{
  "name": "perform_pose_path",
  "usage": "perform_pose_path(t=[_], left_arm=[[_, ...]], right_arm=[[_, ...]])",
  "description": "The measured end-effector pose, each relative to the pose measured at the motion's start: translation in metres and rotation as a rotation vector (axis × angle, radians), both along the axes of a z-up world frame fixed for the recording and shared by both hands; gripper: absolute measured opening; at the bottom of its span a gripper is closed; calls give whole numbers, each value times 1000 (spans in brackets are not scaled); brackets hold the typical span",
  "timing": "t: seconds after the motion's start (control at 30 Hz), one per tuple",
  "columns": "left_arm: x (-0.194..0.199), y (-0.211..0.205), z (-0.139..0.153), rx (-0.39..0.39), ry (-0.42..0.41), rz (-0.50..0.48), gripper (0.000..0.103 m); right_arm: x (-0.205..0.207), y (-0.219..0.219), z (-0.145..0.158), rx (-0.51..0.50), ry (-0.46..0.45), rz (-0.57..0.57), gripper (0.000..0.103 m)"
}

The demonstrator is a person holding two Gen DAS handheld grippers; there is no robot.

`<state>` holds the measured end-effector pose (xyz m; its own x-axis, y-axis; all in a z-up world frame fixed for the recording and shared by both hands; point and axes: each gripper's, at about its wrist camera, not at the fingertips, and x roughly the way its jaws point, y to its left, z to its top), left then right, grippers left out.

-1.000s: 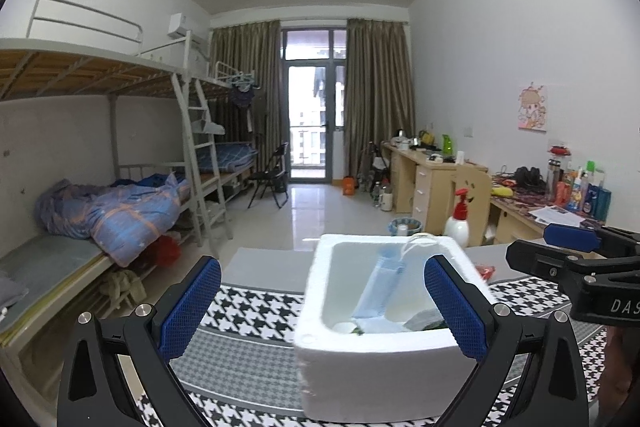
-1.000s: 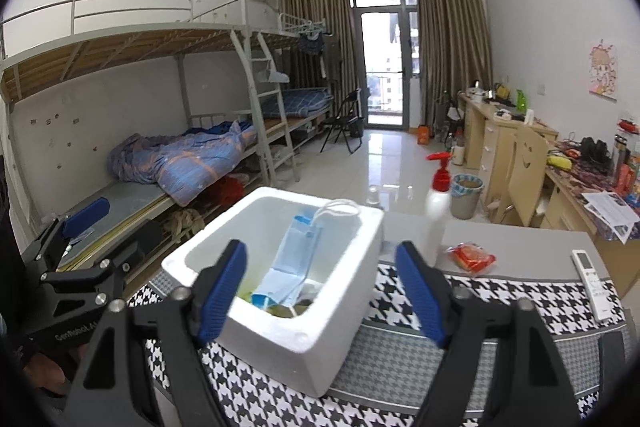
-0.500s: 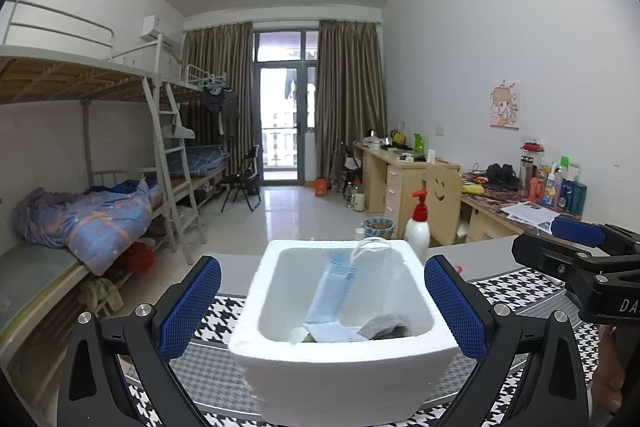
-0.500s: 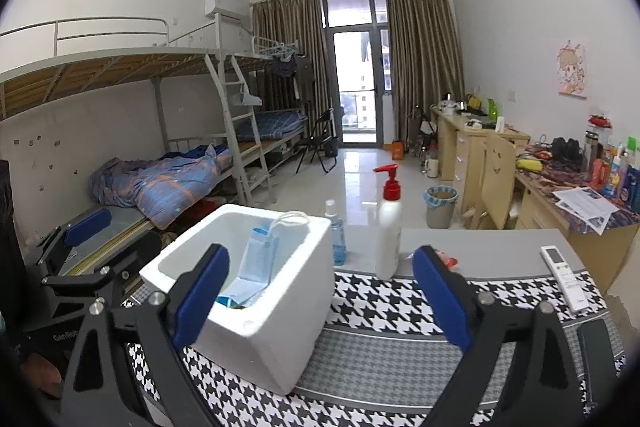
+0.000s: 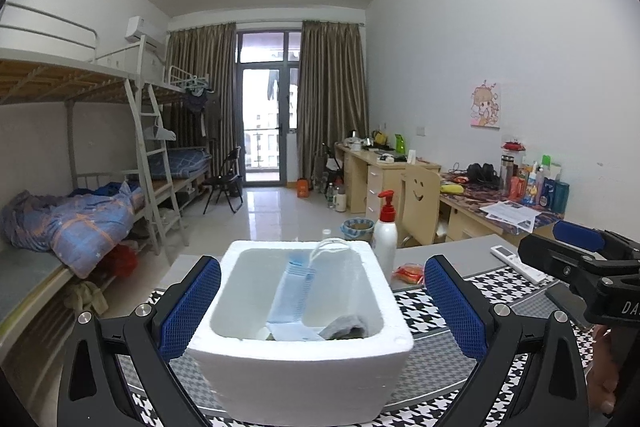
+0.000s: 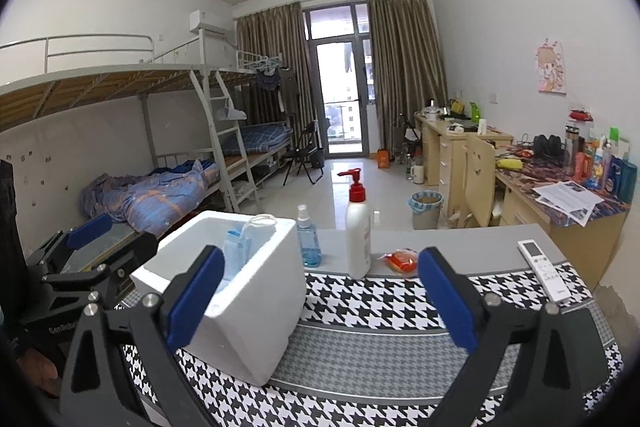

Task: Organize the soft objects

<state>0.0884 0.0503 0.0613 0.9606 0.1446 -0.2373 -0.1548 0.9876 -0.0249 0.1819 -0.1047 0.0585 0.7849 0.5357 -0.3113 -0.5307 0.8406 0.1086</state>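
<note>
A white foam box (image 5: 296,379) stands on the houndstooth mat (image 5: 432,311). Inside it a blue face mask (image 5: 290,295) leans upright, with a grey cloth (image 5: 346,327) at the bottom. My left gripper (image 5: 321,267) is open; the box fills the gap between its blue pads, which do not press on it. In the right wrist view the box (image 6: 248,311) sits behind the left finger. My right gripper (image 6: 320,254) has its jaws opening, with only the mat (image 6: 372,307) showing between them. It stands to the right of the box, apart from it.
At the mat's far edge stand a white pump bottle (image 6: 358,235) and a blue spray bottle (image 6: 308,239), with an orange packet (image 6: 400,259) lying beside them. A white remote (image 6: 540,267) lies at the right. A person's hand (image 5: 604,379) holds the right gripper. Bunk beds and desks line the room.
The right gripper's jaws widened and it swung right, away from the box, so the bottles came into its view. The left gripper turned so that the box now sits centred between its fingers.
</note>
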Motion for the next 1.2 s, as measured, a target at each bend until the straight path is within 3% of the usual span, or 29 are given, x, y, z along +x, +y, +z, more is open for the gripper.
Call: perform_pose_path(t=[0.5, 1.2], left_arm=[[-9, -7, -2, -13, -23, -27, 102], [-40, -14, 0, -10, -45, 6, 102]], right_arm=[[-12, -8, -8, 7, -20, 4, 102], [-35, -12, -7, -10, -42, -7, 102]])
